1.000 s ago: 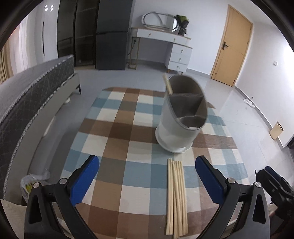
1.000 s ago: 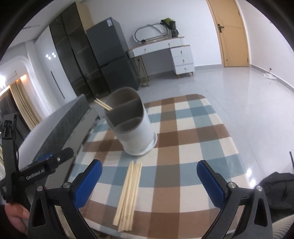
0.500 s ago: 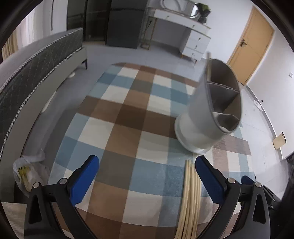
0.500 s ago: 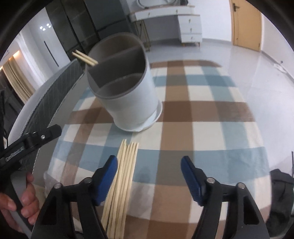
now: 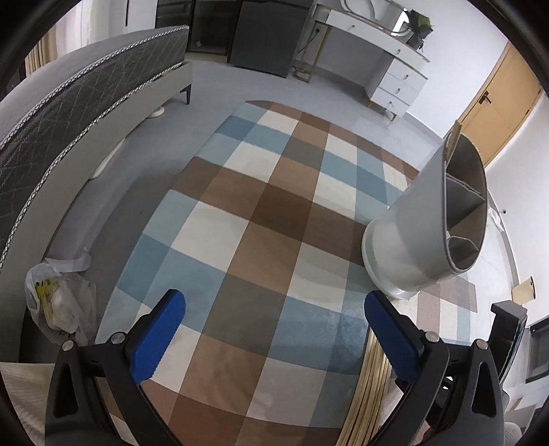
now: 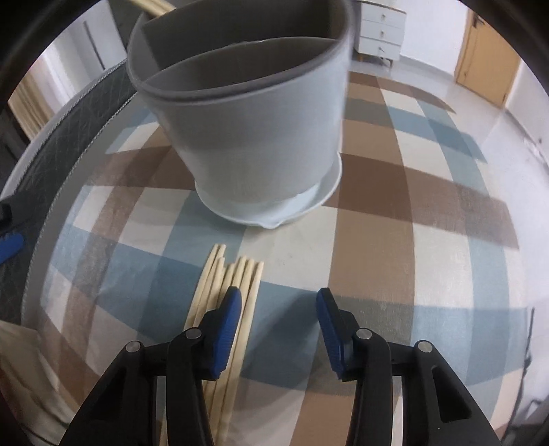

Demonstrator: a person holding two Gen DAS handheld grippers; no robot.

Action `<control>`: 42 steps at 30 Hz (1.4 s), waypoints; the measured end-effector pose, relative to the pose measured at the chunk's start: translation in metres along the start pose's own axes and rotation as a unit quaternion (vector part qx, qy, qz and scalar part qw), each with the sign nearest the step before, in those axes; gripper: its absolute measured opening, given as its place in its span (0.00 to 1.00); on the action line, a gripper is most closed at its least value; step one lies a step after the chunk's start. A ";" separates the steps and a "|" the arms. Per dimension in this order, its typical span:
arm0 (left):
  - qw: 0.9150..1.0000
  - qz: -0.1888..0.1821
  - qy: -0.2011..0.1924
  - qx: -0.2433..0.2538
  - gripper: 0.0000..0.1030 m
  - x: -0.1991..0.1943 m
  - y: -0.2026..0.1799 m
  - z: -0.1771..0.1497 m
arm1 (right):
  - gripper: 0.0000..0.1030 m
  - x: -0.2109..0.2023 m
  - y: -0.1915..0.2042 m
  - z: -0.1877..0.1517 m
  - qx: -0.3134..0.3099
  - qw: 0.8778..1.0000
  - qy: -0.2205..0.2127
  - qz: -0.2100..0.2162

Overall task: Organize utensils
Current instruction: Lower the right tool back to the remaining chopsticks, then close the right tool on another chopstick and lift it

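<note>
A grey divided utensil holder (image 6: 247, 137) stands on a plaid tablecloth (image 6: 394, 212); it also shows at the right of the left wrist view (image 5: 429, 233), with chopstick ends (image 5: 454, 135) sticking out of its far compartment. Several wooden chopsticks (image 6: 219, 308) lie side by side in front of the holder, also seen low right in the left wrist view (image 5: 367, 384). My right gripper (image 6: 278, 308) is open, low over the cloth, its left finger (image 6: 226, 322) above the chopsticks. My left gripper (image 5: 274, 329) is wide open and empty over the cloth, left of the chopsticks.
A grey bed (image 5: 68, 113) runs along the table's left side. A plastic bag (image 5: 58, 308) lies on the floor by the table. A white dresser (image 5: 387, 72), a dark cabinet (image 5: 271, 31) and a wooden door (image 5: 501, 103) stand beyond.
My right gripper has dropped and moved toward the chopsticks, its jaws narrowing. My left gripper has swung left, so the holder and chopsticks shifted to the right of its view.
</note>
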State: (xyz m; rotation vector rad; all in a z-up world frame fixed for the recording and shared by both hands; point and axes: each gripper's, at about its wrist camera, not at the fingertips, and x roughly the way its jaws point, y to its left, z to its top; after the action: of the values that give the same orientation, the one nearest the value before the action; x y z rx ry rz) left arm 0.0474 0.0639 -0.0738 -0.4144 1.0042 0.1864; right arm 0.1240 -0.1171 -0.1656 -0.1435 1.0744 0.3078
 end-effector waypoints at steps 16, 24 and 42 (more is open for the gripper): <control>1.000 0.010 0.002 -0.003 0.99 0.001 0.004 0.004 | 0.33 -0.006 0.017 0.000 -0.035 0.999 -0.002 -0.036; 0.999 0.023 -0.004 -0.025 0.99 0.003 0.014 0.007 | 0.30 -0.002 0.025 0.005 -0.043 0.998 -0.004 -0.052; 0.989 -0.015 0.106 0.106 0.98 0.031 -0.039 -0.033 | 0.03 -0.035 -0.064 0.005 0.164 0.976 -0.084 0.117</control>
State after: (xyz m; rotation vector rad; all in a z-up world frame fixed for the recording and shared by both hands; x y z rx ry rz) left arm 0.0516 0.0133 -0.1058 -0.2577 1.2123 0.0075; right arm 0.1334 -0.1827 -0.1349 0.3015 0.9596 0.3435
